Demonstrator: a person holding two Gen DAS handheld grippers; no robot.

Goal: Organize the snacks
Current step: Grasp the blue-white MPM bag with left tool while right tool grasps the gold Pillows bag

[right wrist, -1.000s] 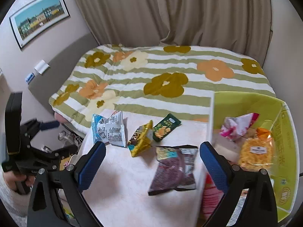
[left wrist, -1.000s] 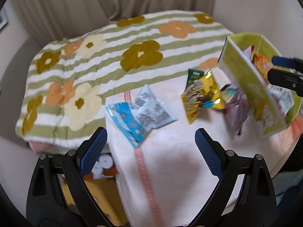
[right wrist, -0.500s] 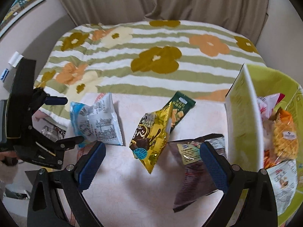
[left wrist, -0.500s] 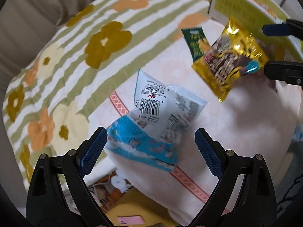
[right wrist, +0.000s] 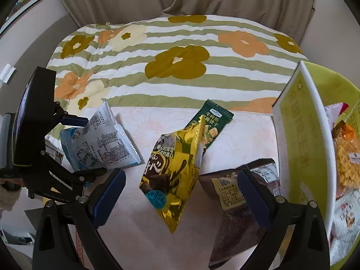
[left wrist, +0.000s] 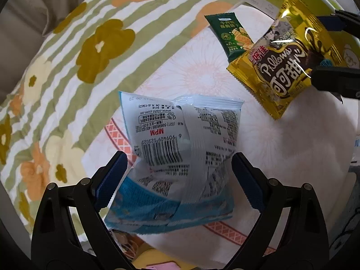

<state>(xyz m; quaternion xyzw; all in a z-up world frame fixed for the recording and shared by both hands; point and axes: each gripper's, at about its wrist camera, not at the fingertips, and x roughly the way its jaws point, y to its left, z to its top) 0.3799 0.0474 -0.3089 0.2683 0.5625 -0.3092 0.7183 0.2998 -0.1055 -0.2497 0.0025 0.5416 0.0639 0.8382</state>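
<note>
A white and blue snack bag [left wrist: 180, 153] stands on the pink-patterned tablecloth [left wrist: 281, 157], near its left edge. My left gripper [left wrist: 178, 168] is open and points down over it, one blue pad on each side, close to the bag's edges. The right wrist view shows the same bag [right wrist: 103, 144] between the left gripper's fingers [right wrist: 74, 120]. A gold chocolate "Pillows" bag [right wrist: 175, 175] stands tilted mid-table. My right gripper [right wrist: 181, 186] is open around it with a gap on both sides. In the left wrist view the right gripper [left wrist: 321, 48] straddles the gold bag [left wrist: 285, 67].
A dark green packet [right wrist: 211, 126] lies behind the gold bag, and a dark purple bag [right wrist: 238, 193] lies to its right. A yellow-green box [right wrist: 301, 135] at the right holds several snacks. A flowered striped quilt [right wrist: 180, 67] covers the bed beyond the table.
Both grippers have come down toward the table. The left one rolled and now has the white and blue bag between its fingers. The right one has closed in on the gold bag.
</note>
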